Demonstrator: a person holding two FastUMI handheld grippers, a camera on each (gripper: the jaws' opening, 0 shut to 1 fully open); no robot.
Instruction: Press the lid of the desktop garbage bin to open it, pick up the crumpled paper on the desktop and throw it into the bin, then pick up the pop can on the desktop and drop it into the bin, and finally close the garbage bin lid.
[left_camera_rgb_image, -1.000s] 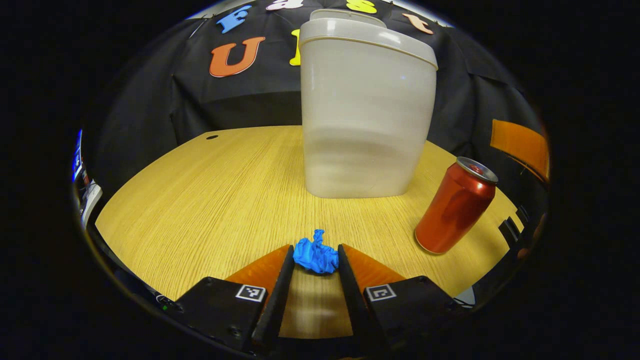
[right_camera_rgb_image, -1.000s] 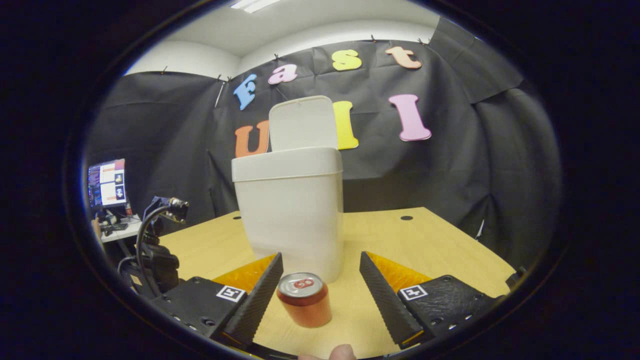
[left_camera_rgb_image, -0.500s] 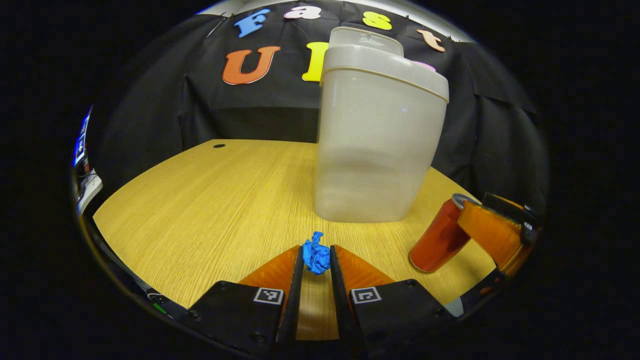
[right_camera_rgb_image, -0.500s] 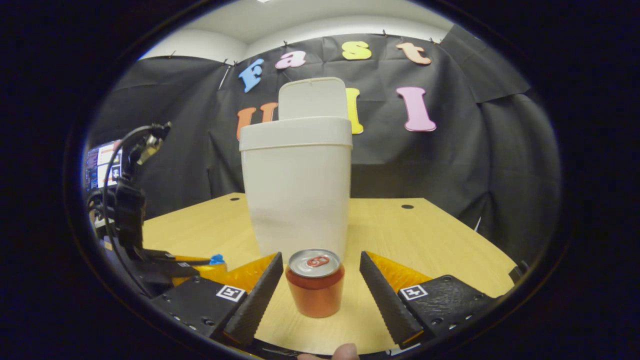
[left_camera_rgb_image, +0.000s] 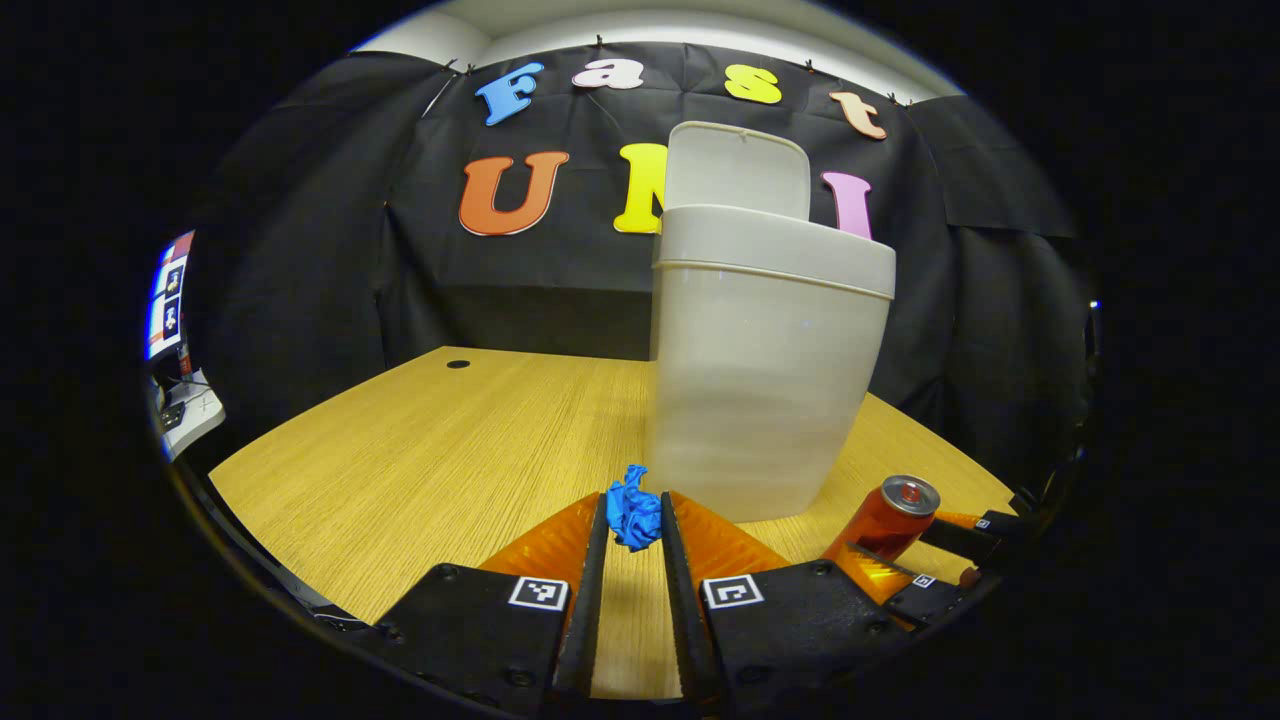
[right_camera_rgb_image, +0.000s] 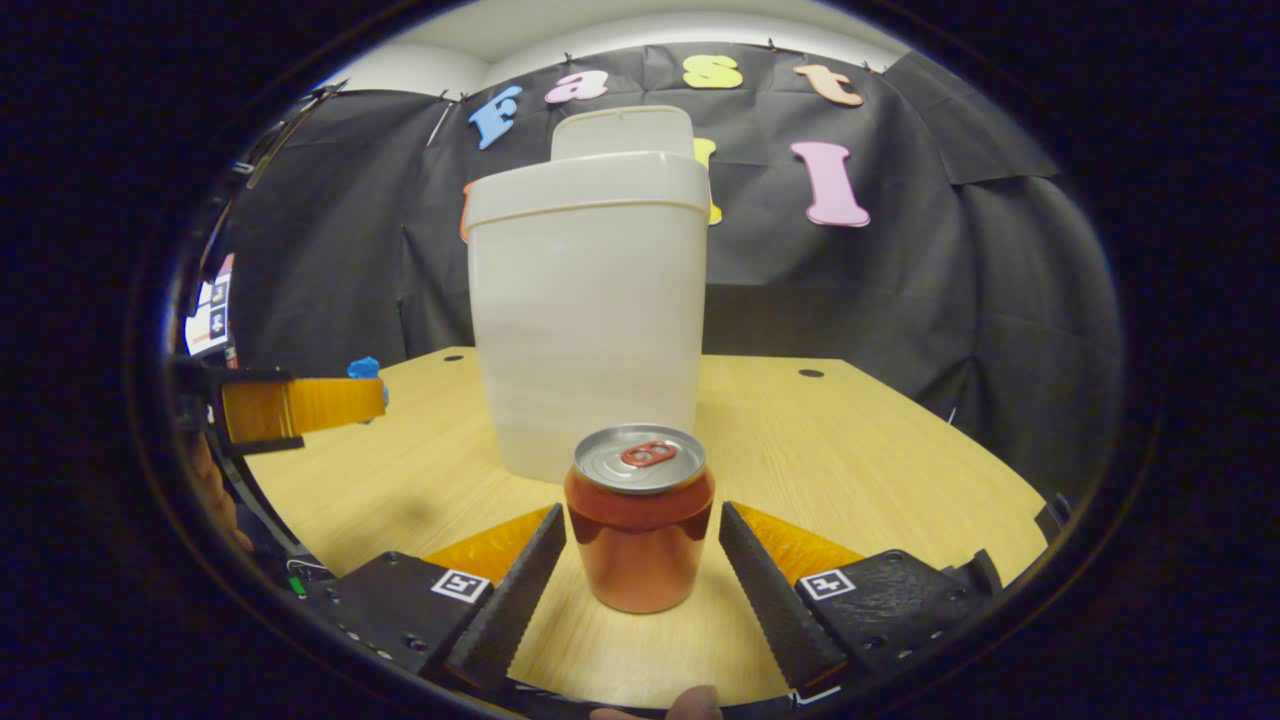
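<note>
A blue crumpled paper (left_camera_rgb_image: 632, 516) is pinched between the fingers of my left gripper (left_camera_rgb_image: 634, 500), which is shut on it. In the right gripper view that left gripper (right_camera_rgb_image: 300, 405) hangs above the table at the left, with the paper (right_camera_rgb_image: 364, 367) at its tip. The white garbage bin (left_camera_rgb_image: 762, 380) stands just ahead, its lid (left_camera_rgb_image: 738, 166) flipped upright. The red pop can (right_camera_rgb_image: 640, 520) stands upright in front of the bin (right_camera_rgb_image: 585, 310), between the open fingers of my right gripper (right_camera_rgb_image: 641, 512), which do not touch it. The can (left_camera_rgb_image: 890, 516) sits low right in the left gripper view.
The wooden table (left_camera_rgb_image: 420, 450) has a cable hole (left_camera_rgb_image: 458, 364) at the back left and another hole (right_camera_rgb_image: 811, 373) behind the bin. A monitor (left_camera_rgb_image: 165, 300) glows beyond the table's left edge. A person's fingertip (right_camera_rgb_image: 690, 705) shows at the bottom edge.
My left gripper shut on the blue paper and lifted it off the table. My right gripper came down and forward, so the can now sits between its fingers.
</note>
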